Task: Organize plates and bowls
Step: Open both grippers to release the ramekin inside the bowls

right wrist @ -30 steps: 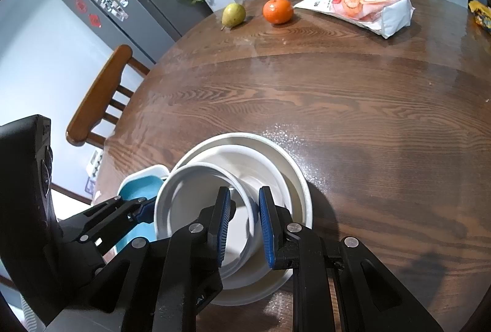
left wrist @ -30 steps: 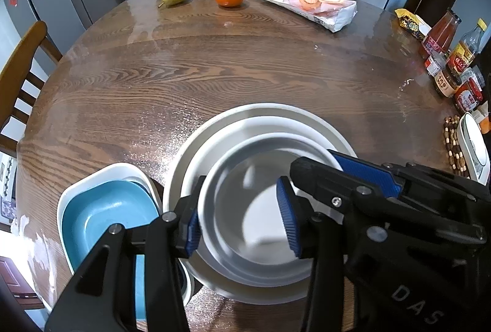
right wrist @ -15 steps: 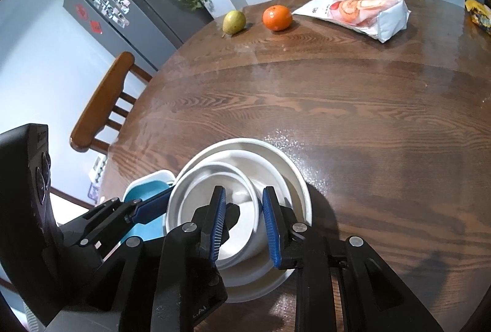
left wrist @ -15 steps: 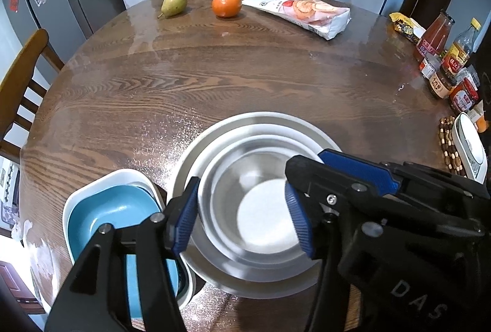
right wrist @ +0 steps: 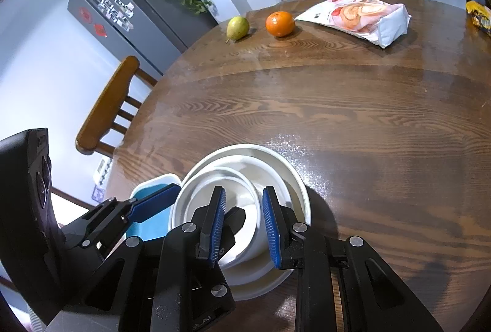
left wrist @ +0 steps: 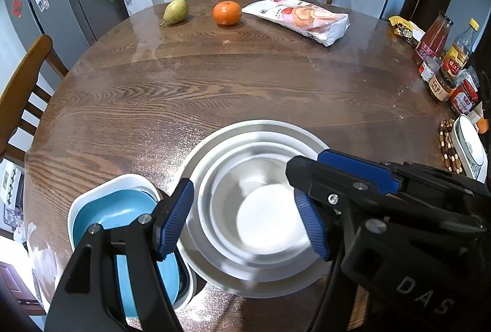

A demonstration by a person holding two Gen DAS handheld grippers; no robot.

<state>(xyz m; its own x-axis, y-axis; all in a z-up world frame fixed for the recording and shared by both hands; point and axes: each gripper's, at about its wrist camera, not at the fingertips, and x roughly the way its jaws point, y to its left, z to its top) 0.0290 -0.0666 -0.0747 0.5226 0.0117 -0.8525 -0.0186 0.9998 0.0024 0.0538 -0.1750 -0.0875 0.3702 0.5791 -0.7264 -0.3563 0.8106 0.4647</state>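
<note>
At the table's [left wrist: 245, 92] near edge, your left gripper [left wrist: 245, 218] and right gripper [right wrist: 242, 227] hung released over the nested white bowls [left wrist: 260, 209], stacking apparently done, blue dish [left wrist: 107, 215] beside.

you get bright, even room light; glare streaks the table [left wrist: 245, 80], the nested bowls [left wrist: 260, 209] blur, and fisheye edges bend into black corners.

Tabletop [left wrist: 245, 86]: I log dark wood, bold grain, glossy. Nested bowls [left wrist: 260, 209] under my left hand-held gripper [left wrist: 245, 215]: smooth, satin sheen. Blue dish [left wrist: 113, 209] to its left: glossy. Finger pads [right wrist: 216, 221]: ribbed blue, matt.
</note>
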